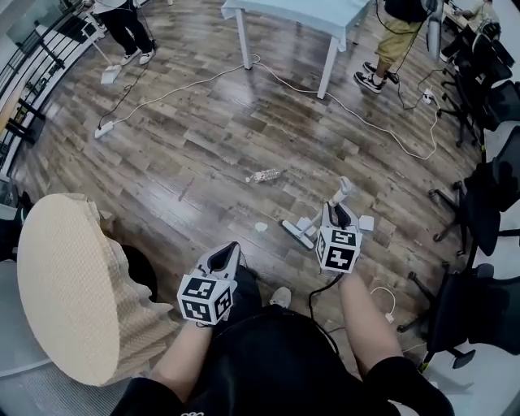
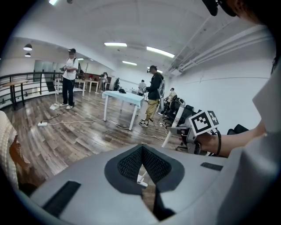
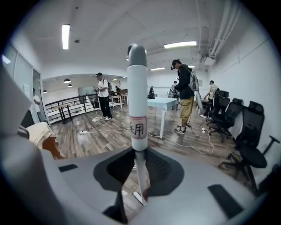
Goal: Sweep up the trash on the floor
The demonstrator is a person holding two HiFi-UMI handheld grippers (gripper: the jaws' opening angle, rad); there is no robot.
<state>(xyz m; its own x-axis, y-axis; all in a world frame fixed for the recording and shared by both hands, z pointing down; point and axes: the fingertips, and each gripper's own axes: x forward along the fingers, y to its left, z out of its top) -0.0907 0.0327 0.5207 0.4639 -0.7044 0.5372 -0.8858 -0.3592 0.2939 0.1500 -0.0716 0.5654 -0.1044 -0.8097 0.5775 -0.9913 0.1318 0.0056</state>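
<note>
Two bits of trash lie on the wood floor (image 1: 195, 130) ahead of you: a clear plastic bottle (image 1: 264, 175) on its side, & a small white scrap (image 1: 260, 227) nearer to you, btwn the bottle & your grippers. The broom head (image 1: 297, 234) rests on the floor just right of the scrap, apart from it, w/ the bottle further out. Your right gripper (image 1: 337, 213) has its jaws closed on the broom handle (image 3: 137, 101), a white pole w/ a grey cap & a label, which stands upright btwn the jaws in the right gripper view. A white square piece (image 1: 366, 222) lies on the floor just right of that gripper; can't tell what it is. Your left gripper (image 1: 223, 260) hangs lower-left of the right one, apart from the broom, jaws together at the tips w/ nothing held; thru the gap below the tips the left gripper view shows only floor & the broom head. Further out, a white cable (image 1: 357, 111) snakes across the floor past a pale blue table (image 1: 301, 12), & a power strip (image 1: 103, 129) lies at far left. 2 people stand at the top of the head view, one person (image 1: 122, 24) left of the table, another person (image 1: 390, 41) right of it. Black office chairs (image 1: 487, 195) line the right side, & a beige woven round thing (image 1: 61, 284) sits close at your left.
</note>
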